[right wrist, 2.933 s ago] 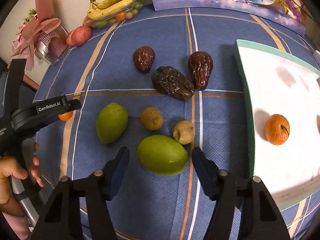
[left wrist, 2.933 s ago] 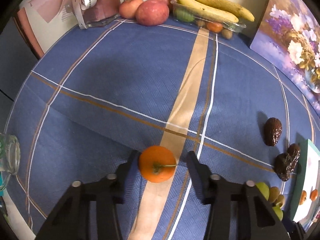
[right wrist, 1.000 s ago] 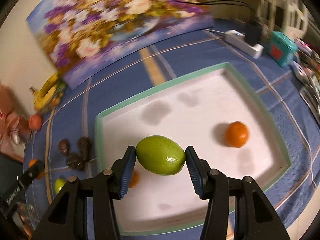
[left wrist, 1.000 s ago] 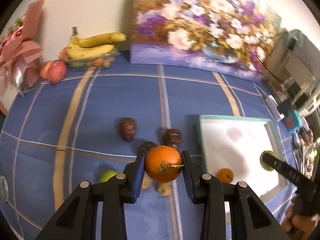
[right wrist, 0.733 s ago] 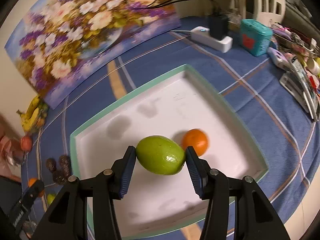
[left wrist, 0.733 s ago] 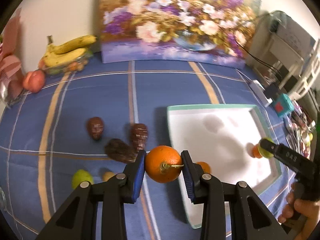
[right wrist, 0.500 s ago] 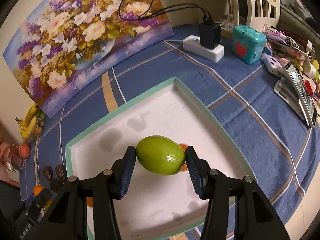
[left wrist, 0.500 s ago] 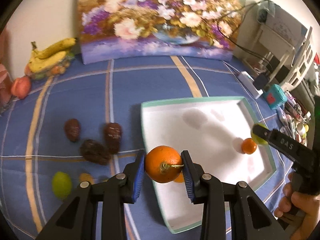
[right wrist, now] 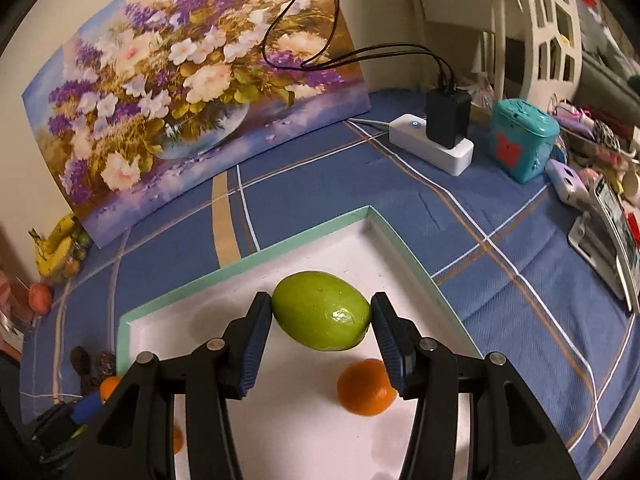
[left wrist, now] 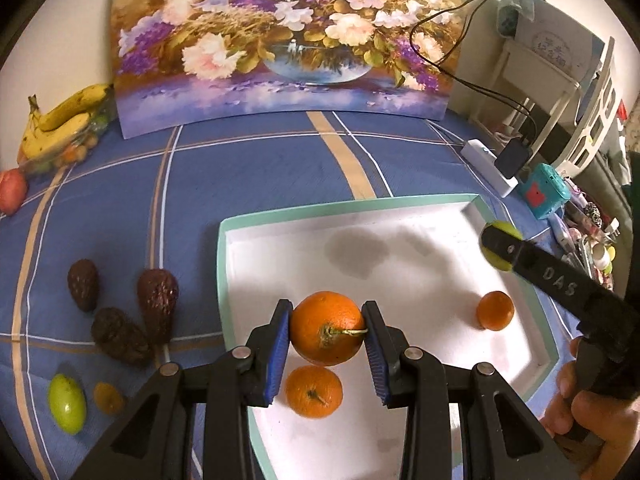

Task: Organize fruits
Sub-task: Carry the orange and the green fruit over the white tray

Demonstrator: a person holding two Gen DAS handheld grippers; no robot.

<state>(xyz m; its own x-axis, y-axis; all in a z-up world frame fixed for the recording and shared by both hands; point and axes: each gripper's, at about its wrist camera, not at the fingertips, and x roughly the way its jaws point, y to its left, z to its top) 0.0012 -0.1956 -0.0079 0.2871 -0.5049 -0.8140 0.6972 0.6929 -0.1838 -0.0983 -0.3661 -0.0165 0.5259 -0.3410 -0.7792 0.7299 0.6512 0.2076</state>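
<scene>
Now the left tool squeezes an orange over the white tray, low in the frame. Likewise the right tool squeezes a green fruit above the tray, mid-frame.

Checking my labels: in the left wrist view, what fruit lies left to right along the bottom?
Green fruit → small brown fruit → orange in the tray → far orange.
</scene>
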